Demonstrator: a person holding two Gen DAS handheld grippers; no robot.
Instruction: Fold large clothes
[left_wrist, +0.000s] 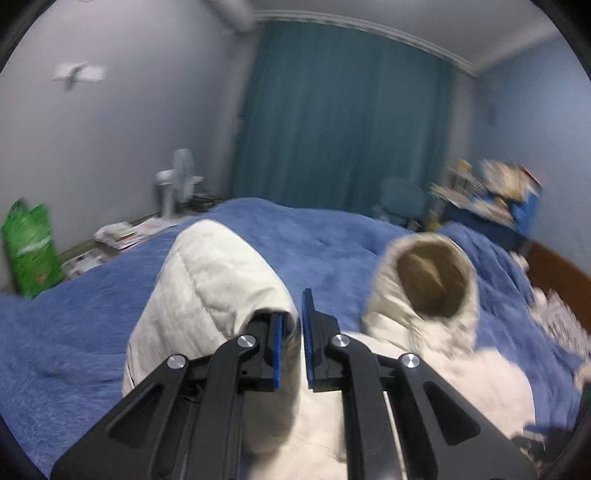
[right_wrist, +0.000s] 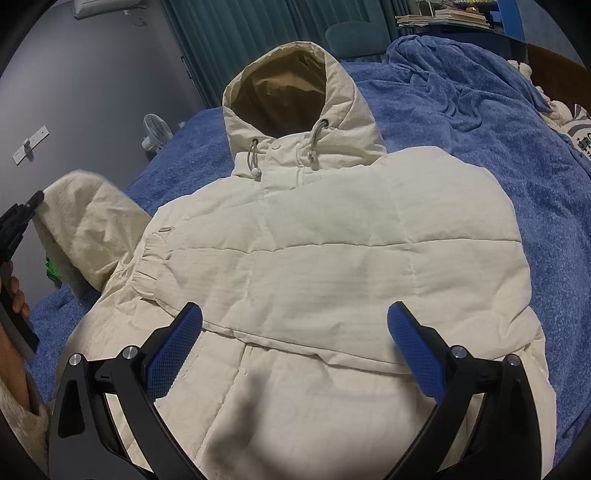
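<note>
Left gripper (left_wrist: 291, 332) is pinched on the jacket's sleeve (left_wrist: 207, 280), lifted off the bed (left_wrist: 66, 332); right gripper (right_wrist: 295, 343) hangs wide over the jacket (right_wrist: 332, 251). Your pinch looks thin, so puffy fabric could slip out mid-fold.

Left gripper (left_wrist: 291, 343): black linkage arms joined by round silver pivot screws, with flat blue pads (left_wrist: 277, 350) set on the inner finger faces. Right gripper (right_wrist: 295, 343): the same black frame and silver screws, its blue pads (right_wrist: 173, 354) marked by a fine mesh texture. A fuzzy cream sleeve (right_wrist: 14, 417) is worn at the left wrist.
</note>
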